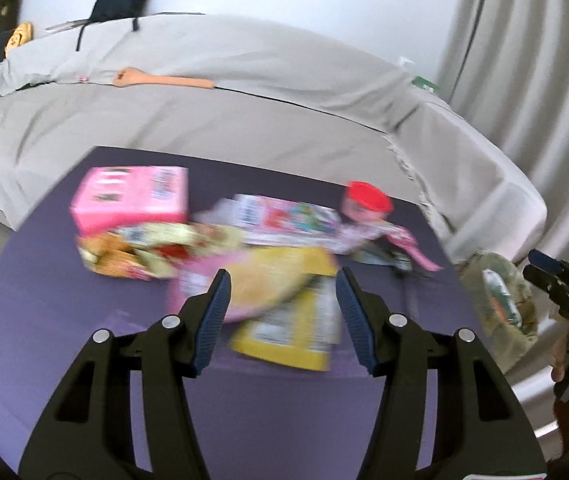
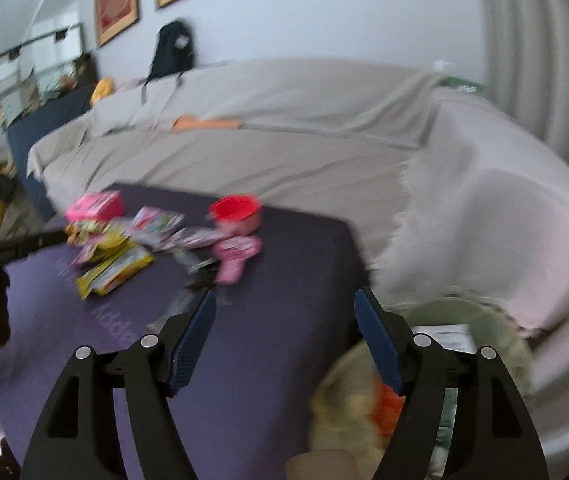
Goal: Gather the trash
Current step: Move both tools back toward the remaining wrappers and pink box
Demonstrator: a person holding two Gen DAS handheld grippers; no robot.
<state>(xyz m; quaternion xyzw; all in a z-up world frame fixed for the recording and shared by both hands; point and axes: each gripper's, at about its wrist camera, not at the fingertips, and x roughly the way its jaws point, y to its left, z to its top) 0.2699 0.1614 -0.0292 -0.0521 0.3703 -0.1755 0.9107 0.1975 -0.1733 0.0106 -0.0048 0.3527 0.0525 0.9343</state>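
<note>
Along the purple table (image 1: 84, 360), bare surface is lying open between us and the trash pile (image 1: 284, 280). Only our right view is showing the bin (image 2: 484, 320) past the table's right edge. Our left gripper (image 1: 282, 300) and right gripper (image 2: 284, 328) are tilting downward, both spread and empty.

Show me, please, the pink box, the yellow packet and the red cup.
pink box (image 1: 130, 196): left wrist view, front face.
yellow packet (image 1: 288, 328): left wrist view, middle.
red cup (image 2: 236, 208): right wrist view, rim.
</note>
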